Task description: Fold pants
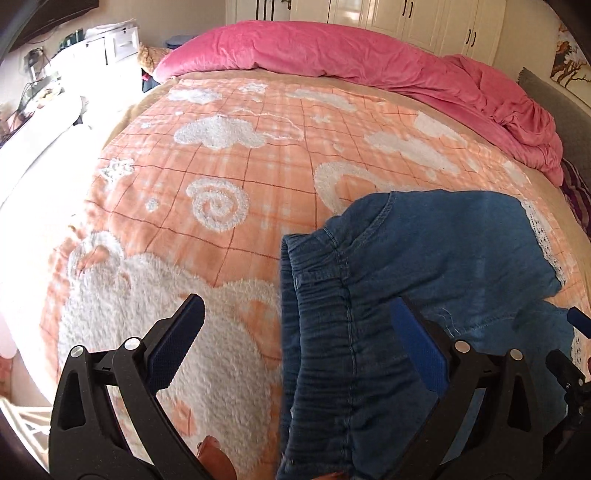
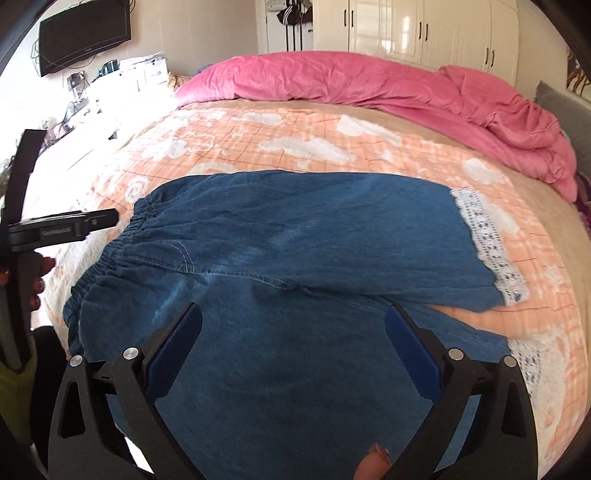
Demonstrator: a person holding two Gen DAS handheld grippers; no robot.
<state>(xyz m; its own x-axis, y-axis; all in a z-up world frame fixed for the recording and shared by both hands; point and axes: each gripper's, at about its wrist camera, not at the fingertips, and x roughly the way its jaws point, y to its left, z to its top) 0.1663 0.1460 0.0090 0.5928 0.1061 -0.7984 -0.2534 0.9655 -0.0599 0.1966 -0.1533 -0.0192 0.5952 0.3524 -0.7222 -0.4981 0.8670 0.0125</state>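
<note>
Blue denim pants (image 2: pixel 295 236) with an elastic waistband (image 2: pixel 110 254) and white lace hems (image 2: pixel 484 243) lie spread flat on the bed, waist to the left, legs to the right. In the left wrist view the waistband (image 1: pixel 317 295) runs between my fingers. My left gripper (image 1: pixel 295 332) is open and empty, hovering over the waistband edge; it also shows in the right wrist view (image 2: pixel 74 229). My right gripper (image 2: pixel 293 332) is open and empty above the near leg and crotch area; its tip shows in the left wrist view (image 1: pixel 580 321).
The pants rest on an orange checked blanket (image 1: pixel 229 155) with fluffy white cloud shapes. A crumpled pink duvet (image 2: pixel 369 81) lies along the far side of the bed. White wardrobes (image 2: pixel 424 29), a wall TV (image 2: pixel 85 33) and a cluttered white dresser (image 1: pixel 103 48) stand beyond.
</note>
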